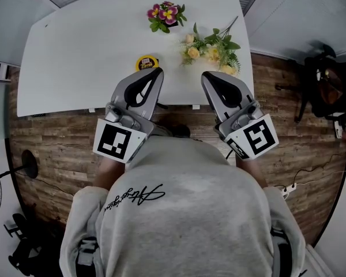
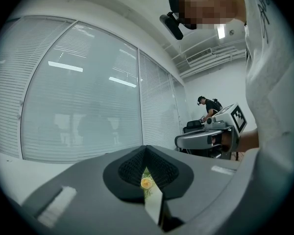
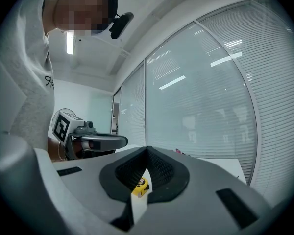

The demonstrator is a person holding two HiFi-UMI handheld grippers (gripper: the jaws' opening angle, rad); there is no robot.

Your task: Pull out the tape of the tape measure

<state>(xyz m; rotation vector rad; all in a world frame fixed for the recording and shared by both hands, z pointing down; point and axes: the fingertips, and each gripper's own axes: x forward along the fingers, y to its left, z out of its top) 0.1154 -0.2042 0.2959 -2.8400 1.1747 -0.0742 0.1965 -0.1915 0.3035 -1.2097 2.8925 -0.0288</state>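
Closest to us in the head view is our grey sweatshirt (image 1: 179, 212), with both forearms reaching forward over the wood floor (image 1: 52, 149). We hold the left gripper (image 1: 157, 70) and the right gripper (image 1: 206, 75) side by side, apart from each other, with their tips over the front edge of the white table (image 1: 75, 56). In the left gripper view the left gripper (image 2: 146, 151) is clenched: its black pads meet at the tip and grasp nothing, and only a thin wedge stays clear below them. In the right gripper view the right gripper (image 3: 147, 151) looks the same, pads together at the tip and nothing between them. The tape measure (image 1: 145, 63), yellow with a black face, lies on the table near its front edge, just beyond the left gripper's tip, and neither gripper holds it. We also see the tape measure (image 3: 141, 185) through the wedge under the right gripper's pads, resting on the white top. Further back and to the right lies a spray of yellow flowers (image 1: 210, 49), and one yellow bloom (image 2: 146, 182) shows under the left gripper's pads. Beyond that, near the far edge, sits a bunch of pink flowers (image 1: 166, 13). Past the table run windows with blinds (image 2: 83, 87), and another person (image 2: 208, 109) stands far across the room.
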